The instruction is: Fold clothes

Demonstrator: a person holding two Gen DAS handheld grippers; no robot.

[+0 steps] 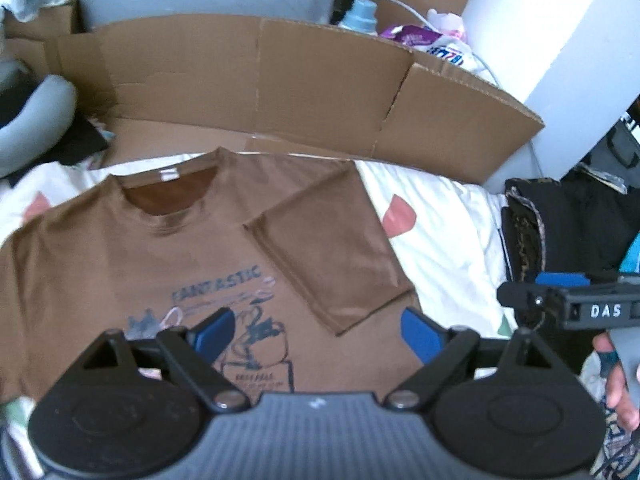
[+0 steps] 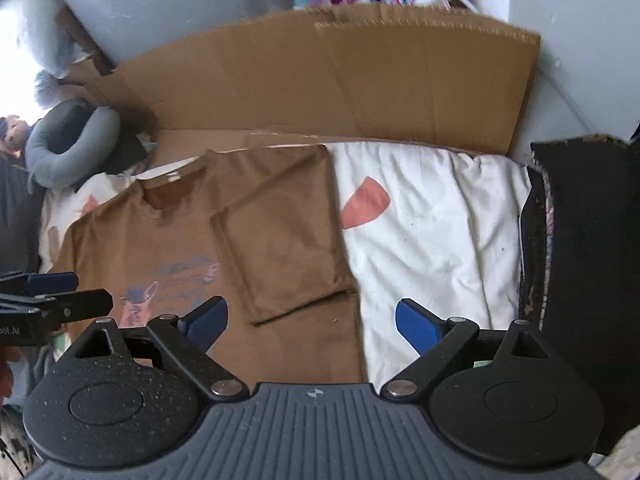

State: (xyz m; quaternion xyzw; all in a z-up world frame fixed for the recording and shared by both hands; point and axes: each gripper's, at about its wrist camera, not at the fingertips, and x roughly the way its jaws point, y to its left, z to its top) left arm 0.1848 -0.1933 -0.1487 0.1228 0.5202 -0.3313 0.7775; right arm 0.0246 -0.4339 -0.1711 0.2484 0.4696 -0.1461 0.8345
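Note:
A brown T-shirt (image 1: 120, 256) with a blue "FANTASTIC" print lies front up on a white bedsheet (image 1: 440, 232). Its right sleeve (image 1: 332, 256) and right side are folded inward over the chest. My left gripper (image 1: 316, 330) hovers open above the shirt's printed middle, with nothing between its blue pads. My right gripper (image 2: 312, 326) hovers open over the shirt's folded right edge (image 2: 344, 240), also holding nothing. From the left wrist view the right gripper (image 1: 560, 304) shows at the right edge, held by a hand (image 1: 616, 380). The shirt's hem is hidden beneath both grippers.
A flattened cardboard box (image 1: 280, 84) stands behind the shirt. A grey neck pillow (image 2: 68, 148) lies at the back left. Dark clothing (image 2: 580, 260) is piled to the right of the sheet. A blue-capped bottle (image 1: 360, 16) and bags sit behind the cardboard.

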